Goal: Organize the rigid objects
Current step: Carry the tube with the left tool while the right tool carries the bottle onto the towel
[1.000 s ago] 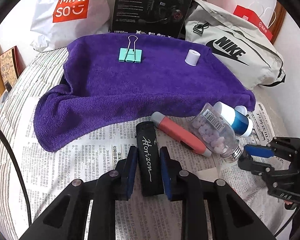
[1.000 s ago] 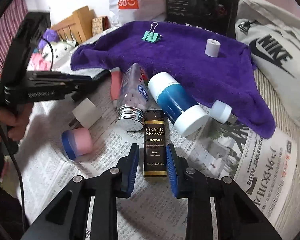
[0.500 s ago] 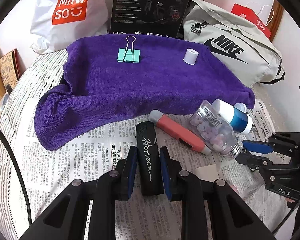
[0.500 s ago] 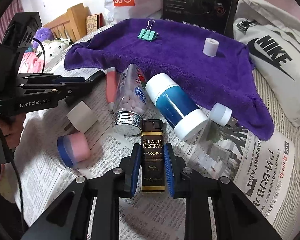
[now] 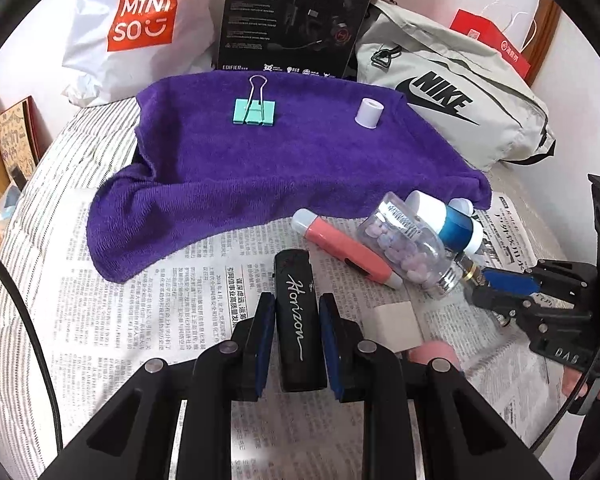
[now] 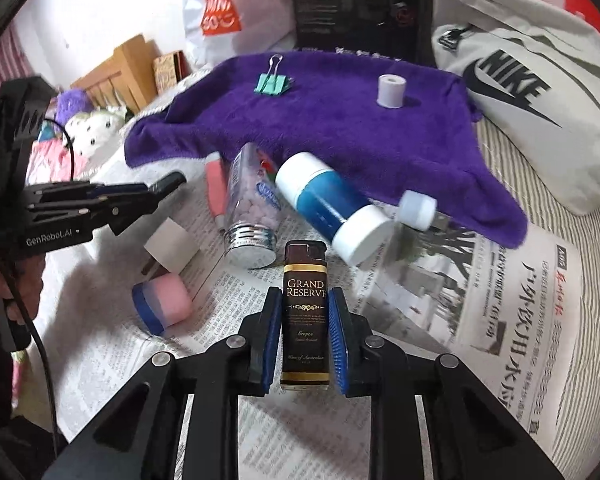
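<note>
Two tools are at work, each clamped on a lighter: the left tool [image 5: 294,340] grips a black lighter [image 5: 298,320] lettered "Horizon" between its blue pads, and the right tool [image 6: 304,336] grips a dark brown lighter [image 6: 305,312] labelled "Grand Reserve", both lighters low over the newspaper [image 6: 520,320]. Just ahead of the brown lighter lies a clear pill bottle [image 6: 252,208] on its side, its silver cap toward the camera, with a coral-coloured pen-like stick [image 6: 216,188] beside it on one side and a blue-and-white bottle [image 6: 332,208] on the other; a small white-capped USB plug [image 6: 418,210] sits at the towel's edge. A white block [image 6: 172,244] and a pink-and-blue cylinder [image 6: 162,304] lie on the paper between the two tools. Beyond these a purple towel [image 5: 284,168] is spread, and on it rest a mint-green binder clip [image 5: 255,110] and a small white roll [image 5: 369,113] standing upright, well apart. The newspaper covers a striped bed cover [image 5: 40,208]. Against the white wall behind stand a white Miniso bag [image 5: 140,20], a black headset box [image 5: 296,16], a grey Nike bag [image 5: 452,96] and a red paper bag [image 5: 496,40]. In the right wrist view, a wooden frame [image 6: 120,68] and plush toys [image 6: 88,116] show at the far left.
</note>
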Demonstrator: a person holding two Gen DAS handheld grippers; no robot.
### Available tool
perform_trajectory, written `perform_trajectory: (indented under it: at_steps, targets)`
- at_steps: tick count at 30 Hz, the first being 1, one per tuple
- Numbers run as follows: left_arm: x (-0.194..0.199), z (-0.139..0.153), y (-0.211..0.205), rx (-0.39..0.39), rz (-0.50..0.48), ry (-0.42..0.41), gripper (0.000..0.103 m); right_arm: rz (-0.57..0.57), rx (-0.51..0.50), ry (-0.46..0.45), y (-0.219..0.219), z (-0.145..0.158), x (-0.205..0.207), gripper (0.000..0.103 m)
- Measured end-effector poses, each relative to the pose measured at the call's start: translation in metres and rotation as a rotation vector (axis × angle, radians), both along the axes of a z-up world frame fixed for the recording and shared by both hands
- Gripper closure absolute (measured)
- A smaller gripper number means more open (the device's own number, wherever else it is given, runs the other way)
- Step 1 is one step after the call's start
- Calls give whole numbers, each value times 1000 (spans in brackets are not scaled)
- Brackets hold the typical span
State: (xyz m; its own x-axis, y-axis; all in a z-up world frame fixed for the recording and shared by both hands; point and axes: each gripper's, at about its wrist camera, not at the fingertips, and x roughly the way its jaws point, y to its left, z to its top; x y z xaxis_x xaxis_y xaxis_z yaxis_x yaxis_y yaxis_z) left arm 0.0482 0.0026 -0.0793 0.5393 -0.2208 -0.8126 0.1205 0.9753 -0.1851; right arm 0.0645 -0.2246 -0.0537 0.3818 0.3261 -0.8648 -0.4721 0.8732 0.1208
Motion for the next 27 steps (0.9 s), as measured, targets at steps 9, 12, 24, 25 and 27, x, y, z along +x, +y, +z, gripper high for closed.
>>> perform_trajectory:
  at_steps: [9, 12, 24, 25, 27]
  targets:
    - [3, -7, -4, 45, -8, 39, 82, -13, -32, 11, -13, -1, 0, 80]
    - [-1, -8, -8, 79, -15, 33, 82, -9, -25, 22, -14, -5, -3, 80]
    - [1, -10, -12, 160, -21, 37, 82, -7, -25, 19, -14, 2, -4, 80]
    - [1, -9, -11, 153, -21, 36, 82, -8, -19, 13, -15, 6, -4, 80]
    - [1, -3, -5, 111, -17, 34, 82, -11, -1, 5, -16, 14, -2, 80]
